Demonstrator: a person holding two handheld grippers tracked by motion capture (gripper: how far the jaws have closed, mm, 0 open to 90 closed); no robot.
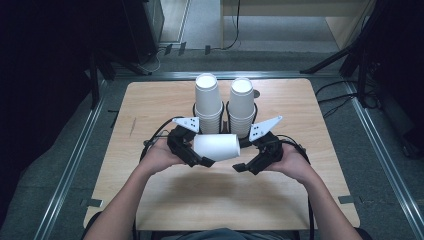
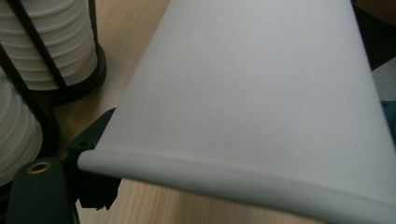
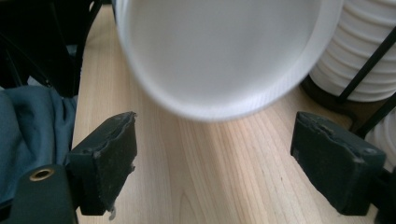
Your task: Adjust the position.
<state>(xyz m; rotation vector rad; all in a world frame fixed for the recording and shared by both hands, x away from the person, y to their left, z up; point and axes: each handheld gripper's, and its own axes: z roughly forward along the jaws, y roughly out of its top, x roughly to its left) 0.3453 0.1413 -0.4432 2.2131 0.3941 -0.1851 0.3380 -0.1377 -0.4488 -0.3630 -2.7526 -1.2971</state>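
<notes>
Cup [image 1: 216, 146] lies sideways, held off the counter [image 1: 165, 102] by the left hand-held gripper [image 1: 192, 155], jaws clamped on its wall near the rim. Right hand-held gripper [image 1: 248, 166] sits just beside the cup's other end, jaws wide, nothing between them. My read: handover or restack onto the two cup stacks [image 1: 208, 100] in black wire holders behind. Tips: keep the left squeeze light, paper wall dents easily; right should centre on the cup before closing; don't release left until right has firm grip.

White paper cup [image 1: 216, 146] lying sideways above table, mouth toward right claw [image 1: 243, 166], clamped in left claw [image 1: 200, 161].
</notes>
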